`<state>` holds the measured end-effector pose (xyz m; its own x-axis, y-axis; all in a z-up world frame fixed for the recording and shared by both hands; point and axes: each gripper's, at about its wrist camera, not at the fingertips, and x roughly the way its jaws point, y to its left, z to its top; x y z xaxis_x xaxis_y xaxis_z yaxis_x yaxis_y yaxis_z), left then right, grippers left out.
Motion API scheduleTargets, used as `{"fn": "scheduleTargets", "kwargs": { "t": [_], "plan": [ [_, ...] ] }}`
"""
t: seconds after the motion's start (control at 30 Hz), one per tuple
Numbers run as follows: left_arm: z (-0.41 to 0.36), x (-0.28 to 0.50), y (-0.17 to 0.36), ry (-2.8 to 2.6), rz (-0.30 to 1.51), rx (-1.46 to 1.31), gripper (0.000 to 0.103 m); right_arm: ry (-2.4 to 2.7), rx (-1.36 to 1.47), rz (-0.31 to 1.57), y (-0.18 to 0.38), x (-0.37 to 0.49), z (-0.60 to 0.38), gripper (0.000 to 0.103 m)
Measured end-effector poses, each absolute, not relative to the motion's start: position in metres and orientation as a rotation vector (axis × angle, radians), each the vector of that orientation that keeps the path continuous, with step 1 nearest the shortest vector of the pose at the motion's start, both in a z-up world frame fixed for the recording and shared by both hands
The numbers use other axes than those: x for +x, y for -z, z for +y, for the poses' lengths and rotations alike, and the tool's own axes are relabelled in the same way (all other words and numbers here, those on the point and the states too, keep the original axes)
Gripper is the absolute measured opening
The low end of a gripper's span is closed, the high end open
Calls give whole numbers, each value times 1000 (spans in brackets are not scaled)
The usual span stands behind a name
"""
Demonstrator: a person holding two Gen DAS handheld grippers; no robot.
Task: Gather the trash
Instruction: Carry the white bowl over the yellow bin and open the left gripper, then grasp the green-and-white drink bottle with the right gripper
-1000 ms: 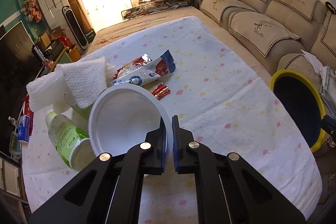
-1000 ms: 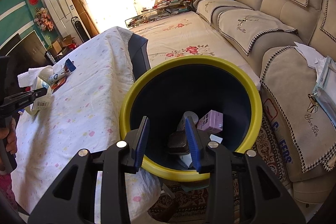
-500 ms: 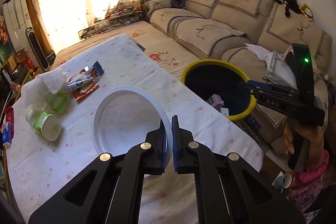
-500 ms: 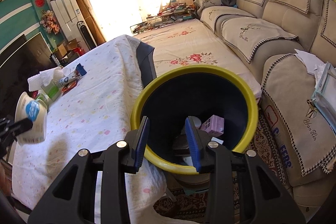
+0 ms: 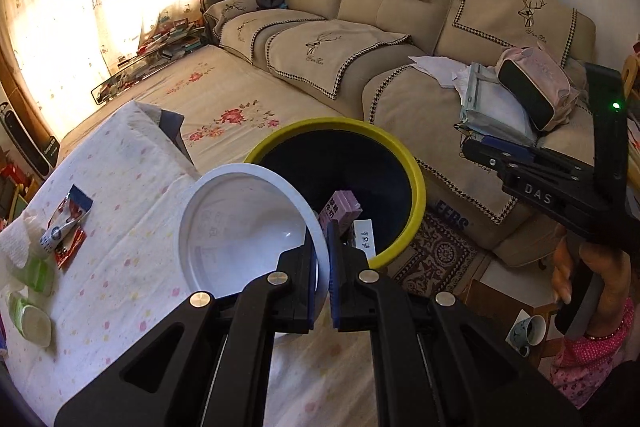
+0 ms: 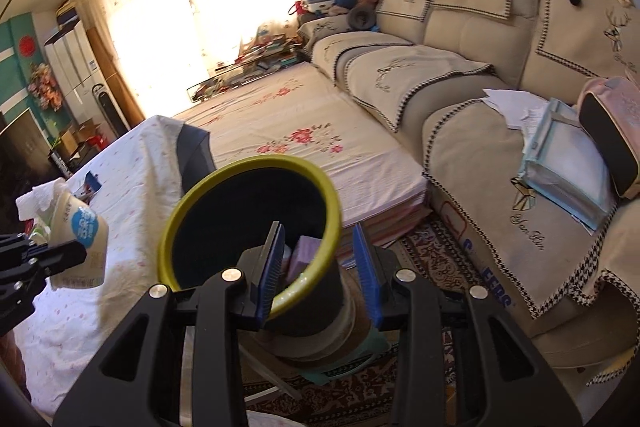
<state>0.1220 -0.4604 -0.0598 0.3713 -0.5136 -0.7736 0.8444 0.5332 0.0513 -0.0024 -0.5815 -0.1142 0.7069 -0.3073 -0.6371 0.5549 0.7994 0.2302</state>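
The left gripper [image 5: 323, 259], jaws clenched on the rim of a white plastic cup [image 5: 244, 227], is needing to clear the yellow-rimmed black bin [image 5: 416, 187] before letting go, while the right gripper [image 6: 320, 267], jaws released, is straddling its rim.

Glossy white plastic cup [image 5: 244, 223]

left tool [image 5: 323, 259] clamped, right tool [image 6: 320, 267] spread
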Motion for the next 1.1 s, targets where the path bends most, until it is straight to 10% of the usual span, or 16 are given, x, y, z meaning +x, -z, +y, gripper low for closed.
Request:
{"fn": "scheduleTargets", "kwargs": {
  "t": [0.23,0.4,1.1],
  "plan": [
    [-519,142,84,919,833,526,10,522,475,619,125,-21,-607,36],
    [-525,150,83,881,809,461,69,533,494,620,132,-24,-613,41],
    [-209,109,27,439,671,26,96,151,321,703,112,70,-477,45]
  ]
}}
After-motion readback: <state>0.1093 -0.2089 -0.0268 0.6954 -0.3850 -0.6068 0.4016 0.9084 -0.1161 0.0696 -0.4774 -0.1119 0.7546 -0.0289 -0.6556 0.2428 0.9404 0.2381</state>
